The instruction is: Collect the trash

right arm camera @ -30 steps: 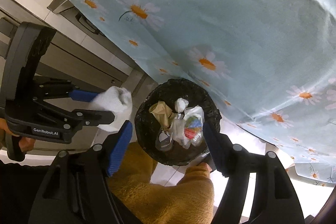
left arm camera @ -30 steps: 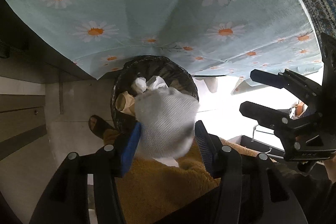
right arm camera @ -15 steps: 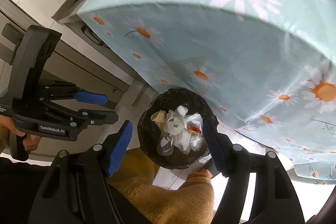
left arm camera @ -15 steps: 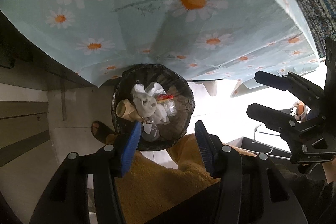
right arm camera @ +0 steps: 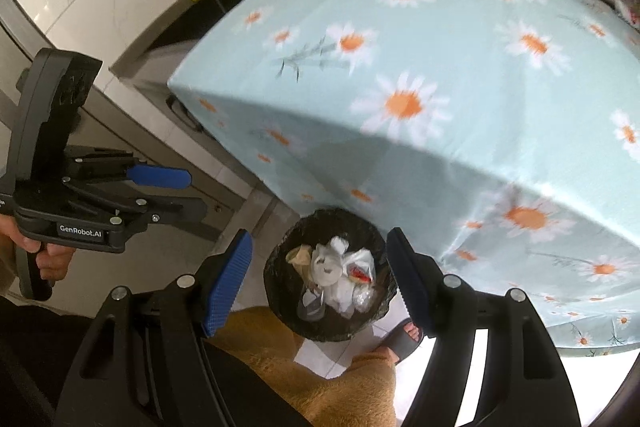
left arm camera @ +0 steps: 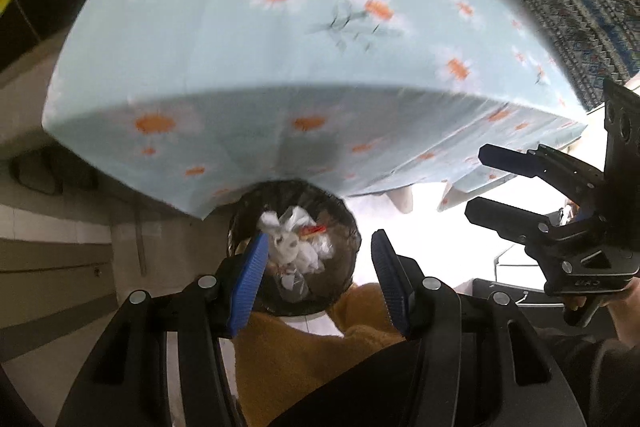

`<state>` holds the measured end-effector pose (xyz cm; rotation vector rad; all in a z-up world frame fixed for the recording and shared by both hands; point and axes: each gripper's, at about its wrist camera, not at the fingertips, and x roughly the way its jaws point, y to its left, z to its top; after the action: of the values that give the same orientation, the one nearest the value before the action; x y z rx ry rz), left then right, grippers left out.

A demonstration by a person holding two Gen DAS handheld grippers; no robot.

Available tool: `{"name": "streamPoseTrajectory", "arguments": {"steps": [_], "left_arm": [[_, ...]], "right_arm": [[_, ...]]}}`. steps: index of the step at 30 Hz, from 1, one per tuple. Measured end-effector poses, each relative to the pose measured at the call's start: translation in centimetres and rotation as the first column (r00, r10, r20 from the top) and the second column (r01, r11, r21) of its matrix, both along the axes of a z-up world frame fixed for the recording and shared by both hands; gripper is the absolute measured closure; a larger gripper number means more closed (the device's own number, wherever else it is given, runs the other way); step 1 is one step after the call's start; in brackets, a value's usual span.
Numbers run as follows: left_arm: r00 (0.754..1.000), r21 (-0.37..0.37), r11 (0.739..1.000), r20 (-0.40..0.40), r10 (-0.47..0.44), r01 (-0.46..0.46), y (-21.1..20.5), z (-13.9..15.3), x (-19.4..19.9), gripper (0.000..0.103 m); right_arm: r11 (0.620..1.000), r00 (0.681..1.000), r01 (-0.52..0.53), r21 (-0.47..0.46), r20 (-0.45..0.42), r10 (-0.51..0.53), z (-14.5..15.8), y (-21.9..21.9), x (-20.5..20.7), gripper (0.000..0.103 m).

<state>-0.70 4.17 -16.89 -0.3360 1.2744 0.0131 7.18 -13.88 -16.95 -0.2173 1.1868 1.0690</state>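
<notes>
Bin mouth open from above, trash heaped near rim. Tablecloth overhang crowds bin at 12 to 2 o'clock. Leg blocks 6 o'clock. Cabinet at 10 o'clock.

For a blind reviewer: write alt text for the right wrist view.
The right gripper, open and empty, hangs above a black-lined trash bin on the floor, full of crumpled tissues and wrappers. A daisy-print tablecloth covers the table beyond it. The left gripper, open and empty, is at left.
</notes>
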Motion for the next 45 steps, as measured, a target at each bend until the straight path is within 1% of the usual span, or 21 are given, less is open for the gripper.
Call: {"name": "streamPoseTrajectory", "arguments": {"steps": [2, 4, 5, 7, 9, 14, 17, 19, 21, 22, 23, 27, 29, 30, 33, 35, 38, 39, 41, 45], "left_arm": [[1.000, 0.014, 1.000, 0.027, -0.015, 0.015, -0.4, 1.4, 0.3, 0.051], [0.998, 0.010, 1.000, 0.051, -0.021, 0.020, -0.6, 2.8, 0.6, 0.051], [0.998, 0.004, 1.000, 0.063, -0.023, 0.023, -0.6, 3.4, 0.8, 0.050], [0.995, -0.002, 1.000, 0.099, -0.021, 0.021, -0.4, 4.9, 1.3, 0.042], [0.991, -0.008, 1.000, 0.132, -0.021, 0.022, -0.3, 6.2, 1.8, 0.041], [0.975, 0.040, 0.999, 0.217, -0.038, 0.030, -0.6, 9.9, 2.5, 0.041], [0.964, 0.062, 0.997, 0.262, -0.055, 0.040, -0.7, 12.1, 3.0, 0.041], [0.955, 0.076, 0.996, 0.289, -0.065, 0.045, -0.9, 13.5, 3.2, 0.041], [0.950, 0.085, 0.995, 0.304, -0.068, 0.044, -1.1, 14.5, 3.6, 0.038], [0.948, 0.085, 0.995, 0.311, -0.067, 0.043, -1.0, 14.9, 3.6, 0.033], [0.945, 0.085, 0.995, 0.319, -0.068, 0.043, -1.1, 15.2, 3.7, 0.032], [0.938, 0.083, 0.996, 0.340, -0.067, 0.041, -1.4, 16.4, 3.8, 0.031], [0.935, 0.082, 0.996, 0.350, -0.058, 0.031, -1.3, 16.9, 3.9, 0.026], [0.933, 0.078, 0.997, 0.357, -0.051, 0.024, -1.3, 17.2, 3.9, 0.026], [0.926, 0.073, 0.997, 0.375, -0.045, 0.019, -1.5, 18.1, 4.0, 0.025], [0.922, 0.087, 0.996, 0.384, -0.047, 0.014, -1.6, 18.7, 4.0, 0.017], [0.919, 0.091, 0.996, 0.392, -0.037, 0.001, -1.7, 19.4, 4.0, 0.013], [0.919, 0.094, 0.996, 0.392, -0.033, -0.004, -1.7, 19.6, 4.1, 0.012], [0.918, 0.108, 0.994, 0.396, -0.028, -0.017, -1.7, 19.9, 4.1, 0.007], [0.912, 0.126, 0.991, 0.410, -0.019, -0.035, -1.7, 20.1, 4.1, 0.007]], "right_arm": [[1.000, 1.000, 0.020, 0.020, 0.015, -0.020, 1.3, -0.3, 0.3, 0.034], [0.999, 0.999, 0.033, 0.040, 0.039, -0.034, 2.5, -0.6, 0.6, 0.034], [0.998, 0.998, 0.039, 0.048, 0.056, -0.041, 3.2, -0.8, 0.7, 0.034], [0.997, 0.994, 0.052, 0.063, 0.090, -0.057, 4.4, -1.0, 1.0, 0.034], [0.994, 0.990, 0.073, 0.084, 0.117, -0.083, 5.7, -1.3, 1.6, 0.034], [0.984, 0.973, 0.128, 0.123, 0.176, -0.149, 9.1, -2.1, 3.1, 0.033], [0.976, 0.962, 0.161, 0.145, 0.198, -0.188, 11.6, -2.8, 4.0, 0.030], [0.971, 0.955, 0.178, 0.159, 0.209, -0.209, 13.0, -3.2, 4.3, 0.025], [0.966, 0.946, 0.197, 0.167, 0.225, -0.232, 14.3, -3.6, 4.7, 0.024], [0.965, 0.944, 0.204, 0.164, 0.228, -0.238, 14.6, -3.7, 4.8, 0.024], [0.963, 0.943, 0.210, 0.166, 0.226, -0.245, 15.0, -3.9, 4.9, 0.024], [0.957, 0.935, 0.233, 0.173, 0.230, -0.269, 16.2, -4.4, 5.2, 0.021], [0.955, 0.931, 0.239, 0.177, 0.237, -0.277, 16.8, -4.6, 5.2, 0.021], [0.954, 0.929, 0.240, 0.178, 0.242, -0.279, 17.0, -4.6, 5.1, 0.020], [0.952, 0.923, 0.240, 0.190, 0.260, -0.284, 17.9, -4.7, 5.1, 0.012], [0.948, 0.918, 0.248, 0.199, 0.265, -0.296, 18.6, -4.8, 5.3, 0.011], [0.943, 0.908, 0.264, 0.201, 0.277, -0.314, 19.4, -4.9, 5.3, 0.009], [0.942, 0.905, 0.264, 0.205, 0.285, -0.316, 19.8, -5.0, 5.2, 0.008], [0.942, 0.892, 0.267, 0.203, 0.318, -0.321, 20.5, -5.0, 5.0, 0.007], [0.938, 0.888, 0.276, 0.210, 0.317, -0.332, 21.1, -5.2, 4.5, 0.005]]}}
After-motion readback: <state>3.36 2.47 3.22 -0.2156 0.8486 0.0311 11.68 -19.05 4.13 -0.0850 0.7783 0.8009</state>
